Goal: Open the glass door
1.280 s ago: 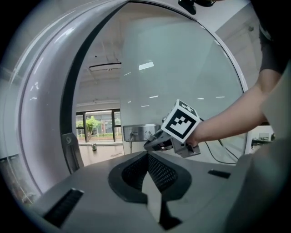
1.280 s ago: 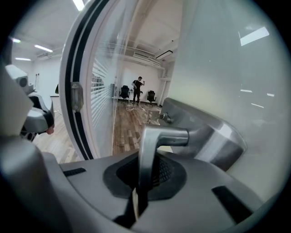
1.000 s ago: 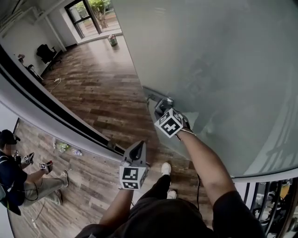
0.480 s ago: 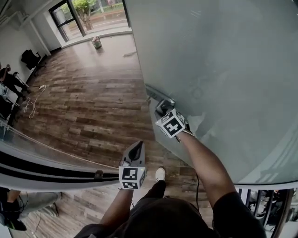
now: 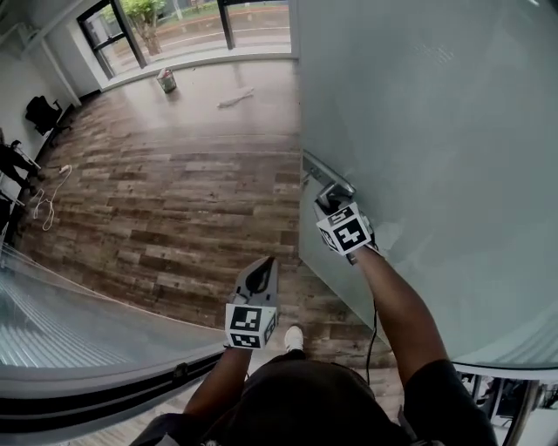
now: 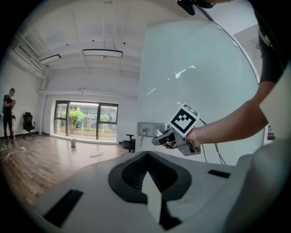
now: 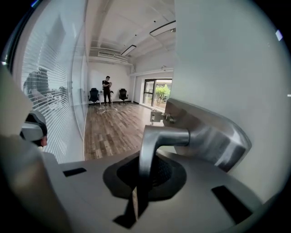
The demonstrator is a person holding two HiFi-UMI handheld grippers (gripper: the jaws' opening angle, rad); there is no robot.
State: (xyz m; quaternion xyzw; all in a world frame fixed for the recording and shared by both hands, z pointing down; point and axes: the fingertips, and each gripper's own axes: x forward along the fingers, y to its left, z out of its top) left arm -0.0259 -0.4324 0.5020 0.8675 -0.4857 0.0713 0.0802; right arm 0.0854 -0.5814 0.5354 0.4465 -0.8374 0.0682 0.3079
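Note:
The frosted glass door [image 5: 436,131] fills the right of the head view, swung open with its free edge toward the wooden floor. Its metal lever handle [image 5: 329,185] sits on a steel lock plate [image 7: 213,136] with a key in it. My right gripper [image 5: 331,203] is shut on the lever handle [image 7: 152,150], which runs down between its jaws in the right gripper view. My left gripper [image 5: 260,277] hangs in the air left of the door, below the handle, shut with nothing in it. The left gripper view shows the right gripper [image 6: 164,136] at the handle.
A glass partition with blinds [image 5: 78,322] curves along the lower left. The wooden floor [image 5: 174,192] runs to tall windows [image 5: 174,22]. A bucket [image 5: 164,81], a cable [image 5: 48,196] and office chairs [image 5: 39,111] lie far off. A person [image 6: 8,113] stands at the far left.
The door has swung further open with my right gripper on its handle. Both grippers moved along with it, and the partition has slid toward the lower left of the head view.

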